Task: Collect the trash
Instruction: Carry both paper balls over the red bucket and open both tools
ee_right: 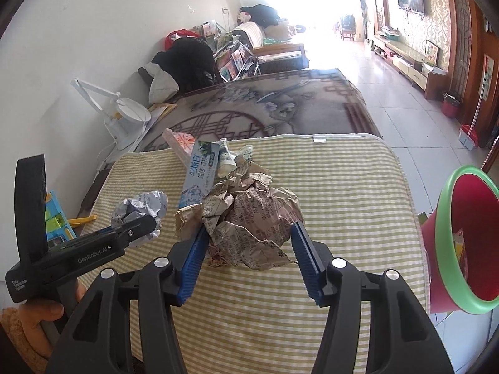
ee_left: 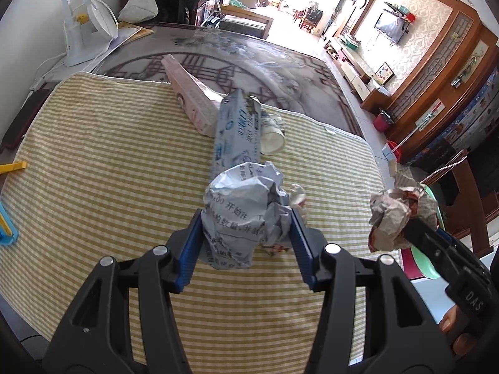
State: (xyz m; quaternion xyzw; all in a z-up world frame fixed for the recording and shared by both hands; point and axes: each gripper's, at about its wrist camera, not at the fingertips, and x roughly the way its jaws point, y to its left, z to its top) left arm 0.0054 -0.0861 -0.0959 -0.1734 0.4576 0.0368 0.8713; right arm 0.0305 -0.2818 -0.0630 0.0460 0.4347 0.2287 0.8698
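Left tool: pads closed on grey crumpled paper ball, over desk near edge. Right tool: pads pinching brown crumpled newspaper wad, near red bin off right edge. Both light, soft, springy; grip mid-bulk.

Crumpled grey-blue printed paper; brown newsprint wad; woven striped cloth; glossy plastic bin.

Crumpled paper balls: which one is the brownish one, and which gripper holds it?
The brownish newsprint ball, clamped in the right gripper. The left gripper holds the grey-white ball.
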